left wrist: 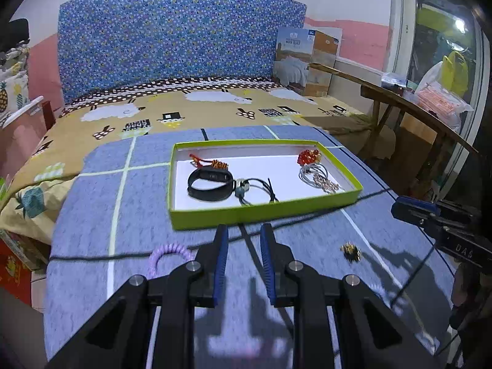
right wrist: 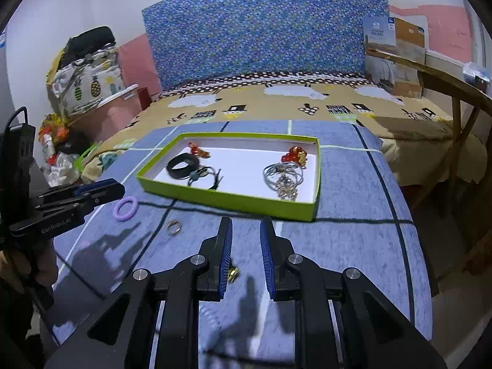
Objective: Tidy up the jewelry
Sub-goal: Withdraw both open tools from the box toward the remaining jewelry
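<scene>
The green tray (left wrist: 246,215) lies on the blue checked cloth (left wrist: 92,230) of the tabletop, at the far middle. Inside it, on the left, are a black band (left wrist: 209,186), a black cord bracelet (left wrist: 258,190) and a red-orange clip (left wrist: 209,163); on the right, a red bead cluster (left wrist: 307,156) and silver bangles (left wrist: 316,175).

Three pieces are not yet in the tray. The purple coil hair tie (right wrist: 125,208) is near the left side, the gold ring (right wrist: 173,227) lies a little to its right, and a small gold piece (right wrist: 232,273) lies just beside the left finger of the right gripper (right wrist: 245,258).

The left gripper (left wrist: 244,258) is open and empty, and the right gripper is also open with nothing between its fingers.

The risks, in my judgement: the ring and the gold piece are small and flat on soft cloth, so the fingers may pinch the cloth with them, or push them away instead of gripping. A wrinkle pulled in the cloth could also shift the tray. The hair tie is springy and may slip out when squeezed. Both grippers are near each other, so they may collide.
</scene>
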{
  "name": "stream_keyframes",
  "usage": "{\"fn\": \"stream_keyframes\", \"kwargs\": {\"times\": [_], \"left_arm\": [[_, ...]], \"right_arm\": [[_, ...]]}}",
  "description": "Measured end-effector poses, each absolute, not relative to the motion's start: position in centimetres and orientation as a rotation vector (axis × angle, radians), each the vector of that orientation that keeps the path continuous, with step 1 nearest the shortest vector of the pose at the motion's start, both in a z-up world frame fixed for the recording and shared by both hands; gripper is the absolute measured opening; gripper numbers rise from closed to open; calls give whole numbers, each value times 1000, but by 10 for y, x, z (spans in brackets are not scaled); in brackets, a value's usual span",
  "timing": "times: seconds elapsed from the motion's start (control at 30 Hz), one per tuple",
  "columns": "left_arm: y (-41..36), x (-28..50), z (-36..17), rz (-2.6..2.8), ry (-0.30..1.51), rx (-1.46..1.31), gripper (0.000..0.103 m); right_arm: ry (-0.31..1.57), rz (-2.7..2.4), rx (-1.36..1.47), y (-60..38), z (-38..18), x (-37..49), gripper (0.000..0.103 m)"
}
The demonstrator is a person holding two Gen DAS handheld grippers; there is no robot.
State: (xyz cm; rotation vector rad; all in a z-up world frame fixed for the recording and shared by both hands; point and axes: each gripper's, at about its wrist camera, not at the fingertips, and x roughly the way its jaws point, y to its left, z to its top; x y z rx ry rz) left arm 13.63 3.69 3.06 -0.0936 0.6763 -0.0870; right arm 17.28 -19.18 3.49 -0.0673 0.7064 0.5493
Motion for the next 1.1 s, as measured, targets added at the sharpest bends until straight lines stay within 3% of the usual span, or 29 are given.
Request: {"fn": "stream_keyframes", "kwargs": {"times": [0.47, 1.1], "left_arm": [[41, 73, 17, -50, 678, -94, 22], [47, 66, 12, -33, 693, -104, 24]], "right_arm": [[716, 566, -42, -208, 26, 124, 20], [777, 571, -46, -209, 10, 114, 20]]}}
